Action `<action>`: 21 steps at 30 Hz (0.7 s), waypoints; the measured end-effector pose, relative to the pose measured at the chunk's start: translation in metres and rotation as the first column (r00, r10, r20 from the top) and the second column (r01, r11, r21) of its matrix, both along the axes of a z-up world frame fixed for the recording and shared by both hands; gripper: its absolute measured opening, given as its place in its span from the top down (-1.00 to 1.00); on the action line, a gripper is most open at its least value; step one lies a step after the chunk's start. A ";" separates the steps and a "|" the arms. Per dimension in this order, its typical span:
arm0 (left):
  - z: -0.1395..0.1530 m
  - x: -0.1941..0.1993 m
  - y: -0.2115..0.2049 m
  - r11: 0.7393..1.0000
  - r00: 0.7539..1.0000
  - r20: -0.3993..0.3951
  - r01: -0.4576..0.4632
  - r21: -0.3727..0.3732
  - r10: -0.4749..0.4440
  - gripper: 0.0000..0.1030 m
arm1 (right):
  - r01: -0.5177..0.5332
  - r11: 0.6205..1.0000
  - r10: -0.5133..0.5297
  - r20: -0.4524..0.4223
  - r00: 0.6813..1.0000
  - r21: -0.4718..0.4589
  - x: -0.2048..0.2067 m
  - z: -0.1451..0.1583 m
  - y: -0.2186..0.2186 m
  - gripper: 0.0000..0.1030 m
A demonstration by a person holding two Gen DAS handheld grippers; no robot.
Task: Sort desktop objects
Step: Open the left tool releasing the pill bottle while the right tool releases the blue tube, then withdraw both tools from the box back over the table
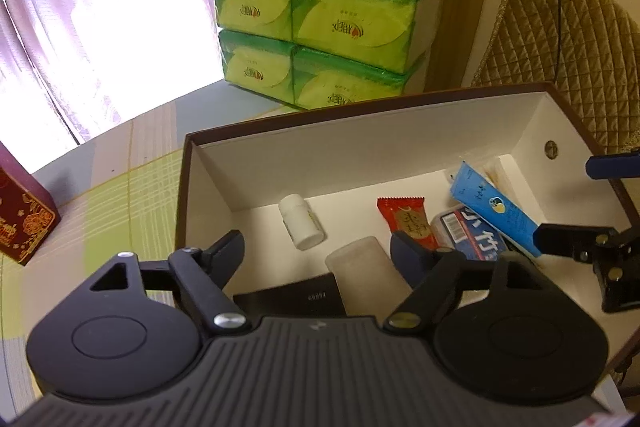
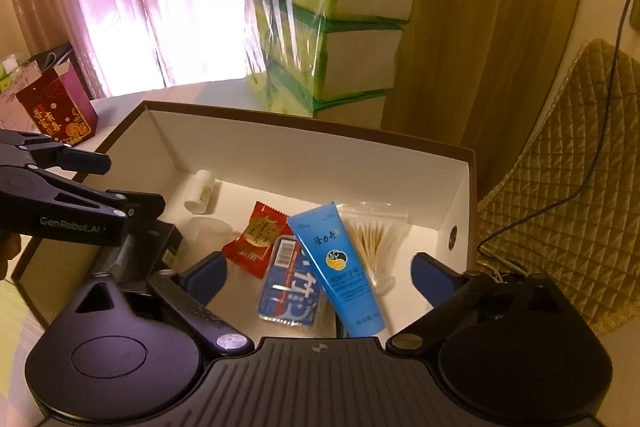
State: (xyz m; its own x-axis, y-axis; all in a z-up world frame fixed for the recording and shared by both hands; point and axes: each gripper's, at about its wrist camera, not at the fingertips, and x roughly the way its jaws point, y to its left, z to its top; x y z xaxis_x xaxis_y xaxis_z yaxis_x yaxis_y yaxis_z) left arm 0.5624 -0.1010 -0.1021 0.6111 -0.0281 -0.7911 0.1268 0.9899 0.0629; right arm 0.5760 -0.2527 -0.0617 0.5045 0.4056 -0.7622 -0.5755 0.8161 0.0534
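Both tongs hang over the open box with jaws spread wide and nothing between them: the left gripper above the near-left part of the box, the right gripper above the near-right part. Inside lie a white pill bottle on its side, a frosted cup, a black card box, a red snack packet, a blue-and-white flat pack, a blue tube resting across that pack, and a bag of cotton swabs just beside the tube.

Handling, by judgement: the tube is light and soft, likely to dent and slide; best pinched across its middle, clear of the crimped end. The bottle is stiff, smooth and free to roll; grip across its body. The packet and swab bag are limp film; take an edge. The cup looks thin-walled; close gently on its rim.
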 end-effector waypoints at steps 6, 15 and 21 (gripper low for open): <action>0.017 -0.024 -0.002 1.000 1.000 0.027 -0.007 -0.013 0.007 -0.63 | 0.008 1.000 -0.008 0.007 1.000 0.026 -0.019 0.010 -0.006 -0.96; 0.042 -0.061 -0.004 0.999 0.998 0.065 -0.024 -0.036 0.026 -0.68 | 0.052 0.995 -0.051 -0.004 0.999 0.090 -0.043 0.026 -0.021 -0.96; 0.058 -0.088 -0.007 0.999 0.994 0.104 -0.041 -0.028 0.044 -0.83 | 0.065 0.993 -0.066 0.002 0.998 0.101 -0.062 0.034 -0.026 -0.97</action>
State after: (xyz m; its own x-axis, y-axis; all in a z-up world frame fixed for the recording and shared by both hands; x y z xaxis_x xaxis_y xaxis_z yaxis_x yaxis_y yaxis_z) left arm 0.4748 -0.1081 -0.0446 0.6915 -0.0197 -0.7221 0.0789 0.9957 0.0485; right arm 0.5139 -0.2785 -0.0280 0.5362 0.4465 -0.7163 -0.5215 0.8425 0.1348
